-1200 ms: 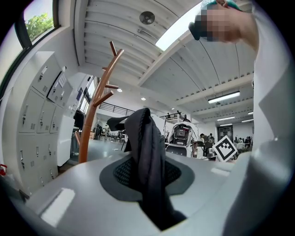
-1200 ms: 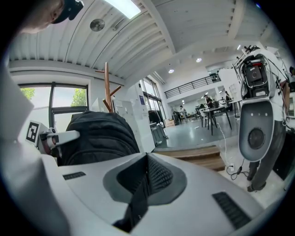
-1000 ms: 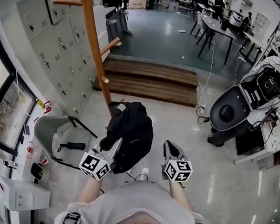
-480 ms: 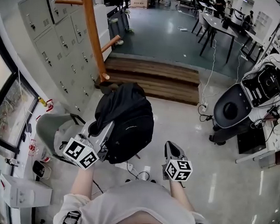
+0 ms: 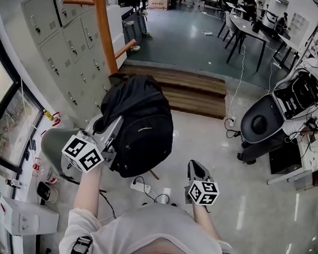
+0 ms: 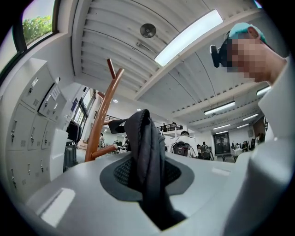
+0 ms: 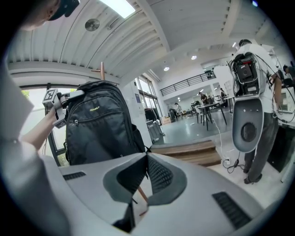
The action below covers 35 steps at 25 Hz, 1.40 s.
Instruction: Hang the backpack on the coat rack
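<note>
left gripper [image 5: 114, 130] fingers clamp backpack [image 5: 143, 129] strap | backpack just beside coat rack [image 5: 104, 30] | right gripper [image 5: 195, 167] fingers closed, empty | floor [image 5: 207, 135] open rightward

A black backpack [image 5: 143, 122] is standing out against an orange-brown coat rack [image 5: 103, 33], pale grey lockers [image 5: 59, 46], brown steps [image 5: 194, 91] and teal floor [image 5: 181, 38].

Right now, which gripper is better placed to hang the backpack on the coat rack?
Left. The left gripper is shut on the strap of the backpack, which hangs beside the coat rack; the right gripper is shut, empty, apart from it.
</note>
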### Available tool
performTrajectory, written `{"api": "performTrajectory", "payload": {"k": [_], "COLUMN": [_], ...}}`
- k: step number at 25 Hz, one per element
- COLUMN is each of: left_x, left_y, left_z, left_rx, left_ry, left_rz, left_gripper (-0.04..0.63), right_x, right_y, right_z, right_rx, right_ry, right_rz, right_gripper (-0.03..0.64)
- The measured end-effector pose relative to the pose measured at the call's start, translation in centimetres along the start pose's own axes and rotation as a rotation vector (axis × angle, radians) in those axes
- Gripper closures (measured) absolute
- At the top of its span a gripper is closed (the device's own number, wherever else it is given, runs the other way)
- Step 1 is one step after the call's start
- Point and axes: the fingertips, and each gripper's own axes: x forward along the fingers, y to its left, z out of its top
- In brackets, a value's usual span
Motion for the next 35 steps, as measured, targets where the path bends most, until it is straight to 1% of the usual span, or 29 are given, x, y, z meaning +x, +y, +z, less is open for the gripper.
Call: {"api": "performTrajectory", "payload": {"k": [3,7,11,16,19,28,31,35], "left_x": [0.8,0.9,1.3,0.9,0.4,-0.6,-1.0,-1.6], "left_y": [1.7,3.1,3.5,4.3,4.7,5.0,5.4,6.5], "left_z": [-1.5,-4.3,-6.7,-8.5,-8.9,-8.2,-8.2,-8.5], "left_rx": [-0.066,-0.11,-0.115,-0.137,-0.147,-0.159,-0.182,-0.231], "left_ry": [0.019,0.04,0.074,0.092,0.081,0.055,0.053,0.036], "left_rz": [0.018,0.035,0.028,0.051,0.059,0.079,0.102,0.122], "left_gripper": [0.506,0.506,0.506,0.506,0.506,0.506,0.506,0.506], "right_x": [-0.1,-0.1,0.3,1.1,1.5,2.6,3.0,3.3], "right_y": [-0.4,-0.5,-0.6,-0.4,-0.3,-0.4,-0.2,-0.2], "right_z": [0.0,-0.1,-0.3,-0.6,-0.8,-0.8,-0.9,-1.1], "right_rx": [0.003,0.001,-0.003,-0.007,-0.008,-0.002,-0.002,-0.001], "right_ry": [0.0,0.003,0.011,0.025,0.031,0.052,0.055,0.061], "right_rz": [-0.01,-0.018,-0.018,-0.009,-0.005,0.007,0.015,0.017], "right_gripper": [0.607,0.607,0.607,0.607,0.607,0.607,0.607,0.607]}}
